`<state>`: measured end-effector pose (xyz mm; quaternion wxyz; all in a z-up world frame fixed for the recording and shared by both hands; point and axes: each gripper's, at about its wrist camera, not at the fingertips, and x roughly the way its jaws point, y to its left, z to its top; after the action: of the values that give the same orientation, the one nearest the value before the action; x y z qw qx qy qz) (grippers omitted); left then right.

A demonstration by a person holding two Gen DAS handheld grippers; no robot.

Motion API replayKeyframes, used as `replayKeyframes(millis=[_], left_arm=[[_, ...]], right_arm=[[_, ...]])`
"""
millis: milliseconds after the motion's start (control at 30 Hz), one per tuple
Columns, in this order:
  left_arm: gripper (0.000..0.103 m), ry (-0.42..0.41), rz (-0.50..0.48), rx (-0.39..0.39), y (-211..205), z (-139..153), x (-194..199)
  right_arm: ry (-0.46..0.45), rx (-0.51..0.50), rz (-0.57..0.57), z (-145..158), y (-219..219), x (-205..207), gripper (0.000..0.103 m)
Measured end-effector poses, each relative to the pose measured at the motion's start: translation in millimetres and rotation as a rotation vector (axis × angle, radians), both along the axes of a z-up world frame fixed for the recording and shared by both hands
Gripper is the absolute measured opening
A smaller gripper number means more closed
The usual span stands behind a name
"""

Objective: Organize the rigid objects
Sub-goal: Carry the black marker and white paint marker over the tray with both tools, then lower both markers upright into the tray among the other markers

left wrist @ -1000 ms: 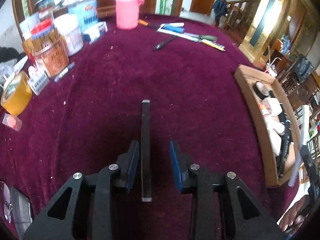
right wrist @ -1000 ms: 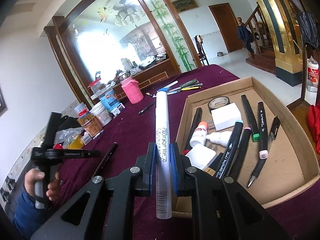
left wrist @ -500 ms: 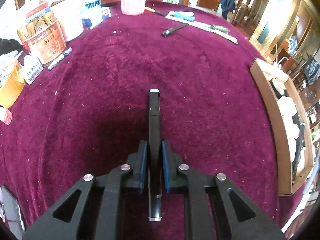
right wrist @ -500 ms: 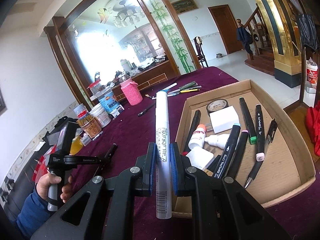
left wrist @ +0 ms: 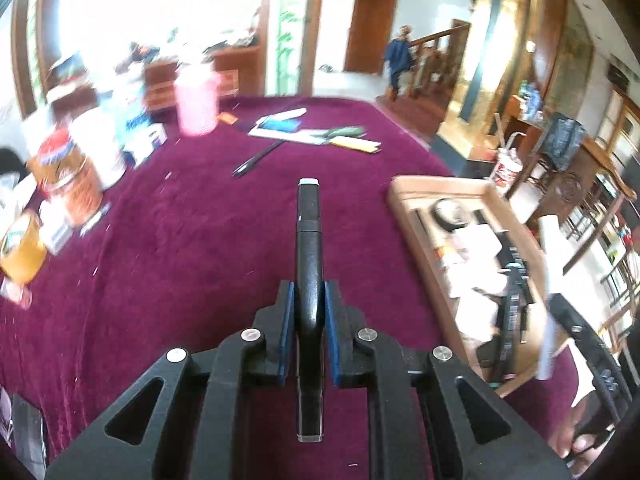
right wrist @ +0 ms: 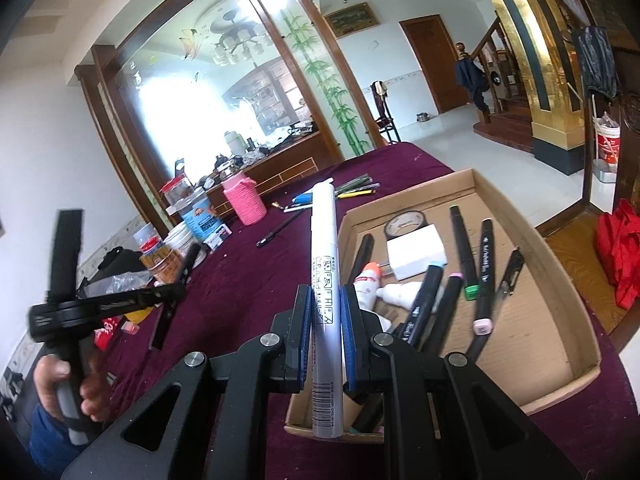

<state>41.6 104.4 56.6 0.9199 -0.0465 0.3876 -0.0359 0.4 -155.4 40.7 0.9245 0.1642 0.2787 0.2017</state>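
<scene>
My left gripper (left wrist: pixel 308 300) is shut on a black marker (left wrist: pixel 308 248), which points forward and is lifted above the maroon tablecloth (left wrist: pixel 192 232). In the right wrist view the same left gripper (right wrist: pixel 176 288) shows at the left, carried by a hand (right wrist: pixel 60 380), with the black marker (right wrist: pixel 180 280) slanting through it. My right gripper (right wrist: pixel 325 312) is shut on a white marker (right wrist: pixel 325 264) held over the near left corner of a cardboard tray (right wrist: pixel 560 280). The tray (left wrist: pixel 404 192) holds several markers, white bottles, a white block and a round dial.
Along the far left edge stand a pink holder (right wrist: pixel 244 200), jars (left wrist: pixel 76 184), a blue box (right wrist: pixel 204 220) and a yellow tape roll (left wrist: pixel 20 248). Loose pens (left wrist: pixel 256 158) and tools (left wrist: pixel 320 132) lie at the far middle of the table. A phone (left wrist: pixel 28 432) lies near left.
The left gripper closed on the black marker that lay on the cloth, then lifted it and swung toward the tray. The right gripper kept still with its white marker.
</scene>
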Motion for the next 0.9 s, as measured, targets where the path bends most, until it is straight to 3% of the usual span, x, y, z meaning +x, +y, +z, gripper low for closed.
replayKeyframes(millis=[133, 467, 700, 900], left_arm=[[0.012, -0.012, -0.078, -0.013, -31.3, 9.7, 3.6], [0.012, 0.079, -0.250, -0.090, -114.5, 0.6, 26.7], [0.012, 0.170, -0.272, -0.140, -148.6, -22.4, 48.9], [0.012, 0.209, -0.253, -0.123, -158.1, -40.0, 60.9]], right_arm=[[-0.002, 0.000, -0.021, 1.3, -9.1, 0.6, 0.013], [0.016, -0.031, -0.064, 5.2, -32.5, 7.4, 0.013], [0.121, -0.095, -0.080, 0.2, -43.9, 34.2, 0.013], [0.188, -0.124, -0.097, -7.6, -52.1, 51.2, 0.013]])
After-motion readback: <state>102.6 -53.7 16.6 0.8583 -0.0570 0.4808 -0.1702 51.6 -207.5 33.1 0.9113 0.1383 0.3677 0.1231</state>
